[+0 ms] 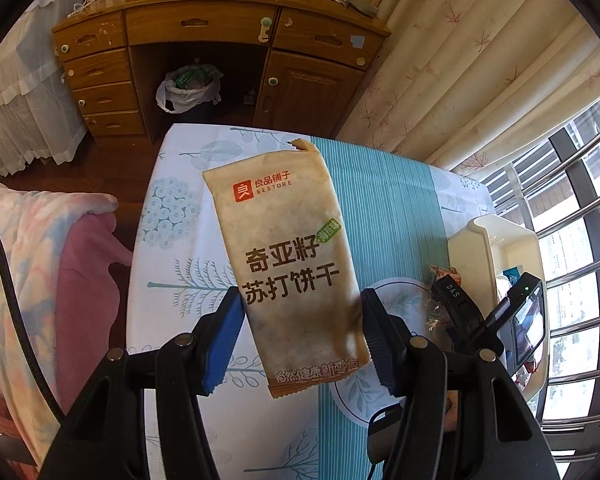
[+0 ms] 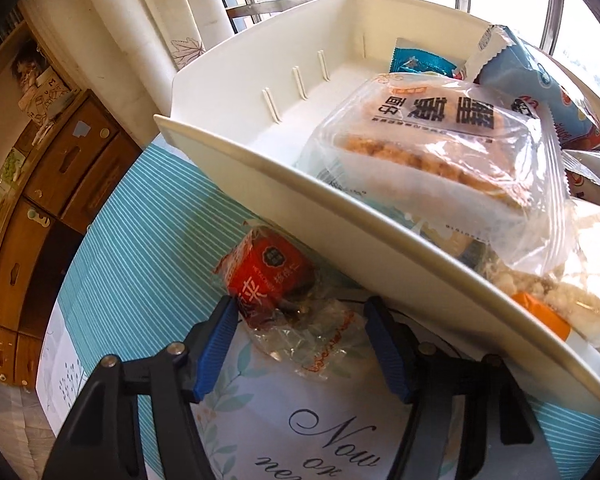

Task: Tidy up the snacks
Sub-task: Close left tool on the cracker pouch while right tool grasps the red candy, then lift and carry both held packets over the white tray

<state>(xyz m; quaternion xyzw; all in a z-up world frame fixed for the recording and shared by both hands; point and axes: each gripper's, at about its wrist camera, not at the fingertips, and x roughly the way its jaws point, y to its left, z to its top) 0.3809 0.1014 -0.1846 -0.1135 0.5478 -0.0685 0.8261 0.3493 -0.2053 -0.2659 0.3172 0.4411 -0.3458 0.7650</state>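
My left gripper [image 1: 300, 316] is shut on a tan soda cracker packet [image 1: 288, 248] and holds it upright above the table. The white snack bin [image 1: 496, 248] stands to its right, with the right gripper's body in front of it. In the right wrist view my right gripper [image 2: 300, 320] is open just above the tablecloth, its jaws on either side of a red-and-clear snack packet [image 2: 268, 276] lying against the bin's outer wall [image 2: 300, 200]. The bin holds several snacks, among them a clear-wrapped cake [image 2: 440, 152] and a blue packet [image 2: 532, 76].
The table has a white and teal leaf-pattern cloth [image 1: 380, 200]. A wooden desk [image 1: 204, 48] with a bagged waste bin [image 1: 188, 88] under it stands beyond the table. A bed with a pink blanket [image 1: 40, 260] is at the left. Curtains and a barred window [image 1: 572, 200] are at the right.
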